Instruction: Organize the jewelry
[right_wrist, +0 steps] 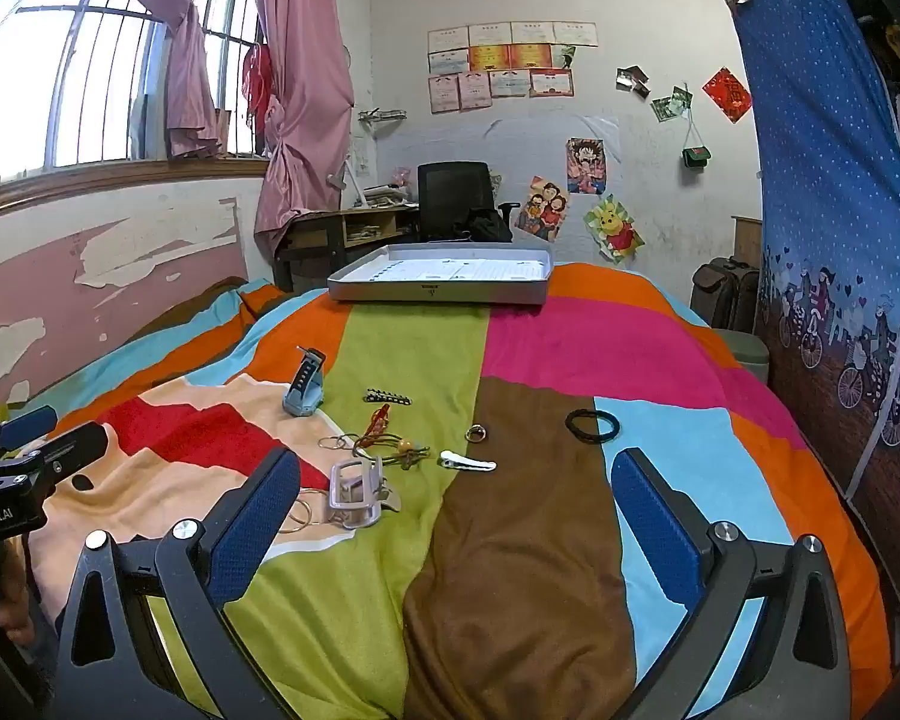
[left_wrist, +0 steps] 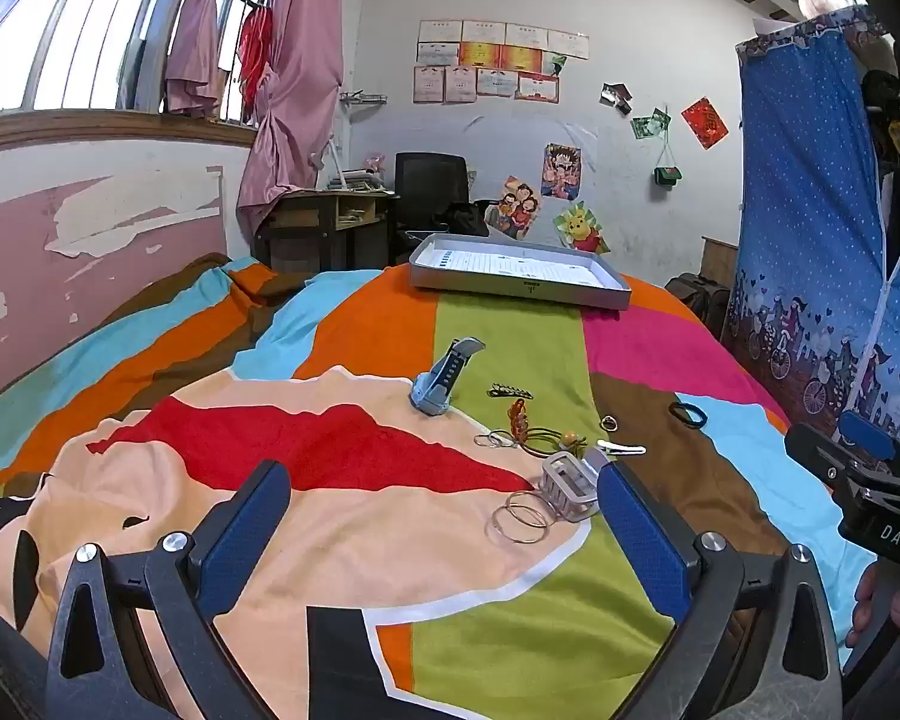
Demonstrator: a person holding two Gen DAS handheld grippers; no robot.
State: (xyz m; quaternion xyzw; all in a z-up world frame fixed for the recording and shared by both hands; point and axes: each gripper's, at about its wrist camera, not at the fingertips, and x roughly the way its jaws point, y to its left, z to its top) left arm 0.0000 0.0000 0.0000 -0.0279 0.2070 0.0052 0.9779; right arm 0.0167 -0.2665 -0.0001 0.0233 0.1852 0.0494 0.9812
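Left wrist view: left hand-held gripper spread wide, nothing between its pads, above the striped bedspread. At 1 o'clock, just beside the right pad: white claw clip, touching thin bangles. Beyond, at 12: blue watch, black barrette, orange cord tangle. Gray tray farthest, 12.

Right wrist view: right hand-held gripper equally agape, empty. White hairpin at 12; black hair tie at 1; small ring between.

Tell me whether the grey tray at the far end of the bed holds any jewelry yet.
No jewelry shows in the grey tray; only its white printed lining is visible from both wrist views.
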